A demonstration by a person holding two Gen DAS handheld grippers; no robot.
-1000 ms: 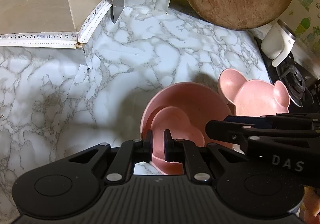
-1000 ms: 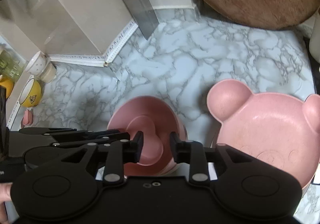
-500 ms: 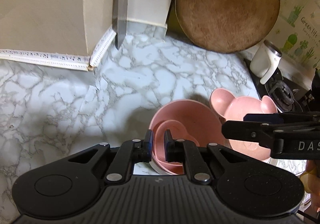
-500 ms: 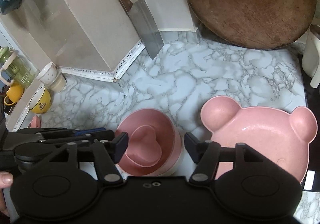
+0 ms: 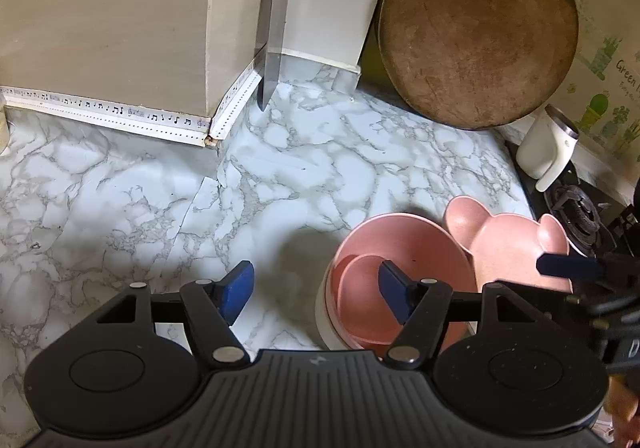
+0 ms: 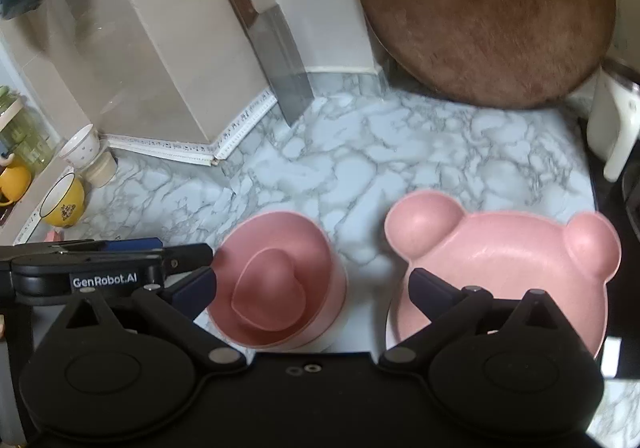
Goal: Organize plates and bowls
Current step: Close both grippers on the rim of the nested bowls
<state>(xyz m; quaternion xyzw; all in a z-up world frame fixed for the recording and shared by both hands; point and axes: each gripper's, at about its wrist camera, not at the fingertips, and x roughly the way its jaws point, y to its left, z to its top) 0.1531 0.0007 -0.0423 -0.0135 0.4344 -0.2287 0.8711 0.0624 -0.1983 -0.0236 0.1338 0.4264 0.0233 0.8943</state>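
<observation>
The left tongs (image 5: 316, 288) are opening, their blue pads spread with nothing pressed between them; the right-hand pad hangs over the near rim of the round pink bowl (image 5: 404, 260), the other over bare marble. The right tongs (image 6: 312, 288) are opening too, jaws at their widest, straddling that same bowl (image 6: 280, 276) without touching it, so both tools look to have let go of it.

The bowl sits on the marble-patterned desk (image 6: 360, 168), and a smaller heart-shaped dish (image 6: 270, 290) is nested inside it, presumably to stack like with like and save room. It seems to rest on a pale, whitish base, though what that base is cannot be made out. Just beside it, to its right, lies the pink bear-shaped plate (image 6: 500, 260), apart from the bowl by a narrow strip of counter; it is probably the next piece to be gathered.

Farther back, a cleaver (image 6: 276, 48) leans against the wall corner and a round wooden board (image 6: 484, 8) stands propped upright, both clear of the working area. A yellow cup (image 6: 64, 200) and a small white cup (image 6: 82, 144) wait at the left edge.
</observation>
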